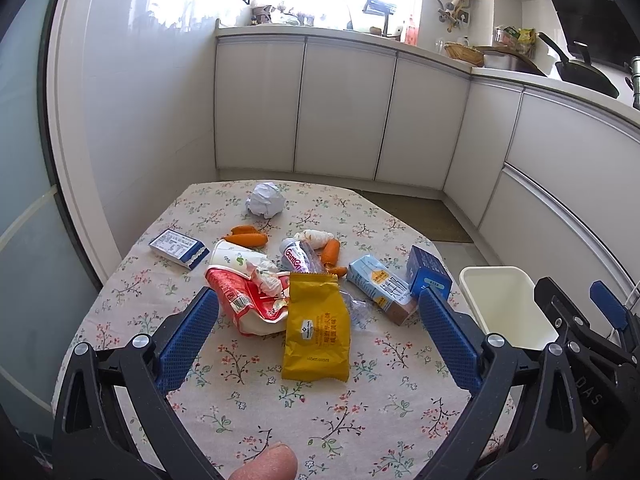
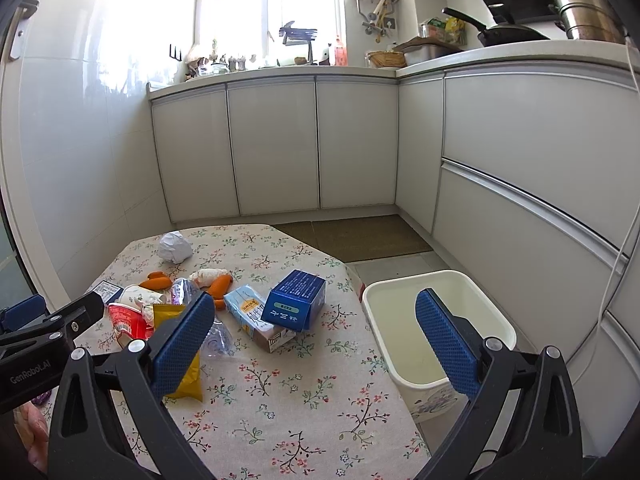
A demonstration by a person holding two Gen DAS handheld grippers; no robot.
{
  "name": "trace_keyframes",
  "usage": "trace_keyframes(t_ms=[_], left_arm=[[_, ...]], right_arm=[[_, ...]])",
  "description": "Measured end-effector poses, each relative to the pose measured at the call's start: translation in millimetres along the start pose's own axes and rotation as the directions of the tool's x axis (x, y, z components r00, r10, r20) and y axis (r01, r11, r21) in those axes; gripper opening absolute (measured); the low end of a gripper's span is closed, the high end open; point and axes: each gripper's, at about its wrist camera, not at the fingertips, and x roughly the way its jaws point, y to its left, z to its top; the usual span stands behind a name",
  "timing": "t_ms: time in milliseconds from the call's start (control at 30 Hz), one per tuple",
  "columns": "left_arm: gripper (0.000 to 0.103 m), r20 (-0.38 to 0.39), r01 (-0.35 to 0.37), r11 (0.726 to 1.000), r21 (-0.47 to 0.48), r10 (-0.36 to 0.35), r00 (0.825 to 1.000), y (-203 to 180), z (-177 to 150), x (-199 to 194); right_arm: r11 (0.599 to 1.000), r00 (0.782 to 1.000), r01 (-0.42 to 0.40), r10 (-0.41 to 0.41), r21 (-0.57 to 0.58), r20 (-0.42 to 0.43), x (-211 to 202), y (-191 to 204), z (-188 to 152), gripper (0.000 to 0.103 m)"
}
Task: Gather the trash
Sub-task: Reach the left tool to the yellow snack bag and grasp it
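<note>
Both tongs, left (image 1: 316,320) and right (image 2: 316,328), hang spread and empty over the table (image 2: 280,400). Wrappers, yellow packet (image 1: 316,332) foremost, crowd its middle; the white bin (image 2: 436,320) stands beside its right edge.

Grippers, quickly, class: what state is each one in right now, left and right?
Left gripper: open, holding nothing, above the yellow packet.
Right gripper: open, holding nothing, between table and white bin.

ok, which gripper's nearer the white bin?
Right. The right gripper hangs open at the table edge with one finger over the white bin. The left gripper is open over the yellow packet, farther left.
</note>
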Motion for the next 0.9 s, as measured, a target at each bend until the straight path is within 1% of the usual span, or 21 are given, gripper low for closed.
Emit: trace_keyframes(t_ms=[133,200,267,367,500,533,633,667,733,767,800,833,867,900], left_arm=[[0.096,-0.015,0.001,1.000,-0.005,-0.001,1.000,1,-1,4],[0.096,-0.039,0.009,1.000,-0.010,-0.010,0.999,2,-2,10],[0.096,-0.088,0.029,0.999,-0.024,-0.031,0.996,4,-5,20],[0.096,-0.158,0.049,0.996,-0.068,-0.059,0.986,10,-10,35],[0.096,-0.213,0.058,0.994,-0.096,-0.078,0.974,15,-12,51],[0.096,-0.233,0.064,0.993,-0.100,-0.086,0.969,15,-11,58],[0.096,-0.298,0.073,0.992,-0.107,-0.102,0.949,16,-13,81],[0.096,-0.322,0.069,0.993,-0.100,-0.098,0.941,15,-14,91],[0.096,-0.382,0.051,0.996,-0.079,-0.078,0.921,15,-18,111],[0.096,-0.409,0.051,0.995,-0.085,-0.081,0.909,17,-20,121],[0.096,-0.434,0.069,0.992,-0.109,-0.109,0.894,20,-22,132],[0.096,-0.462,0.094,0.986,-0.141,-0.149,0.874,24,-25,143],[0.096,-0.494,0.100,0.981,-0.165,-0.170,0.852,27,-29,153],[0.096,-0.517,0.088,0.980,-0.176,-0.169,0.839,30,-31,159]], right_arm=[[1.000,1.000,0.000,0.000,0.004,-0.010,1,-1,0,0.098],[1.000,0.999,-0.004,0.004,0.013,-0.033,5,-2,0,0.098],[1.000,0.997,-0.006,0.008,0.021,-0.073,11,-3,-1,0.098],[1.000,0.990,-0.004,0.008,0.030,-0.140,22,-5,-5,0.098],[0.999,0.972,0.000,0.012,0.048,-0.236,38,-9,-12,0.098],[0.999,0.966,0.002,0.010,0.047,-0.257,41,-9,-14,0.098],[1.000,0.950,0.015,-0.007,0.024,-0.313,51,-8,-21,0.098],[1.000,0.944,0.018,-0.012,0.012,-0.329,54,-8,-23,0.098],[1.000,0.937,0.021,-0.021,-0.003,-0.349,58,-7,-25,0.098],[1.000,0.933,0.020,-0.022,-0.008,-0.359,60,-7,-27,0.098],[1.000,0.930,0.020,-0.022,-0.011,-0.368,61,-7,-28,0.098],[1.000,0.926,0.020,-0.023,-0.013,-0.377,63,-8,-30,0.098],[1.000,0.922,0.020,-0.024,-0.014,-0.386,64,-9,-30,0.098],[1.000,0.919,0.021,-0.023,-0.012,-0.393,65,-10,-31,0.098]])
